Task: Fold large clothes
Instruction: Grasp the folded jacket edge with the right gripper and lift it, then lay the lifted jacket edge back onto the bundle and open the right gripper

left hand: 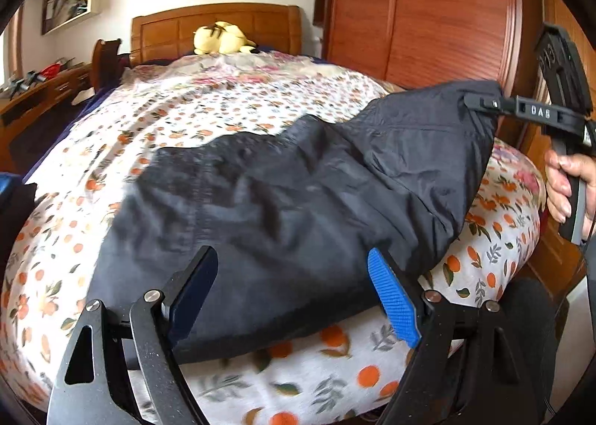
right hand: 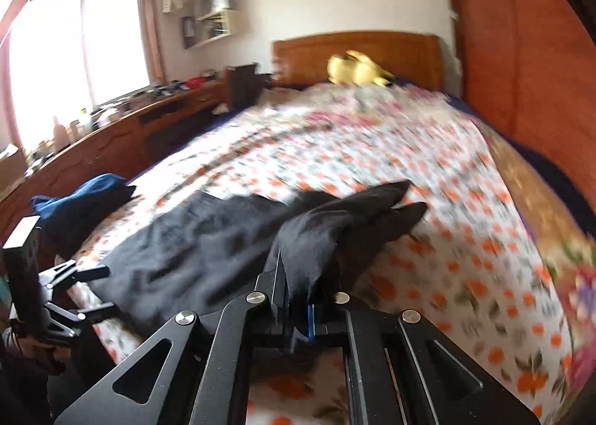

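Left wrist view, fingers (left hand: 298,298) spread wide over dark garment (left hand: 283,201), right fingers (right hand: 298,307) pinching its corner

1. Garment (left hand: 283,208): dark navy, near black, plain.
2. Bed sheet (left hand: 208,108): white ground, printed with orange fruit and grey-green leaves.
3. Left gripper (left hand: 294,294): black frame; one pad (left hand: 395,298) bright blue, ribbed.
4. Right gripper (right hand: 298,309): black frame, silver rivets.
5. Plush toy (left hand: 219,38): pale yellow, dark markings.
6. Headboard (left hand: 216,24) and wardrobe (left hand: 421,7): reddish-brown wood.
7. Folded cloth (right hand: 85,197): deep blue.
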The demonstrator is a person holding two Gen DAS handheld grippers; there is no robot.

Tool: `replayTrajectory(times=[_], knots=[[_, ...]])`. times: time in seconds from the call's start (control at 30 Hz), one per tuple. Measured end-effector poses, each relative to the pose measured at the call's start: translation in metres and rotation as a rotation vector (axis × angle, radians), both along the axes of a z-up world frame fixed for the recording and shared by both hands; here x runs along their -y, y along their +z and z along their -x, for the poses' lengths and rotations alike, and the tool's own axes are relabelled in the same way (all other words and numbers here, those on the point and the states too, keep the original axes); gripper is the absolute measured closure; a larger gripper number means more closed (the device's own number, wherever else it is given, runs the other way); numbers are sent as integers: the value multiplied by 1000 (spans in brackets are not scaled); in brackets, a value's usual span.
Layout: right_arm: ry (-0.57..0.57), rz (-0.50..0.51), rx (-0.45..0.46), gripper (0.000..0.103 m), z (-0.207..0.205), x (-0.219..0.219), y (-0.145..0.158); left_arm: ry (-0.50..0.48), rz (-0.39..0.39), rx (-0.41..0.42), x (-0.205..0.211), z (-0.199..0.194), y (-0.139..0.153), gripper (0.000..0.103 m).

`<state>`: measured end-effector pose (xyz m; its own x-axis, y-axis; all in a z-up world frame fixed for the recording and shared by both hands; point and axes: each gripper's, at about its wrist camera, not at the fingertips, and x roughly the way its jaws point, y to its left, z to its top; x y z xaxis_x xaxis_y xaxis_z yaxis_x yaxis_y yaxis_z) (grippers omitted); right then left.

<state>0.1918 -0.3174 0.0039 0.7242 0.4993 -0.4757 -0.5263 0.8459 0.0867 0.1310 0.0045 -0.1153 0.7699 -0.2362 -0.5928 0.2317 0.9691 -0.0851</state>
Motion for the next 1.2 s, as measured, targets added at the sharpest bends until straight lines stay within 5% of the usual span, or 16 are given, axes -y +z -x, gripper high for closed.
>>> replayTrajectory(times=[0.43,0.67,0.77,0.97,1.2], knots=[[343,23,77,98,-8,-202,34,221,20,48,-125,42,8,19],[462,105,-55,96,-26,-277,-15,331,29,47,-173,59,1,20],[471,133,-76,89,-39,-289,-27,344,34,44,-180,59,-1,20],[452,92,-8,59,-22,-279,0,319,38,49,-179,58,1,20],[327,140,28,59,-15,-214,-15,265,43,73,-155,50,15,19]])
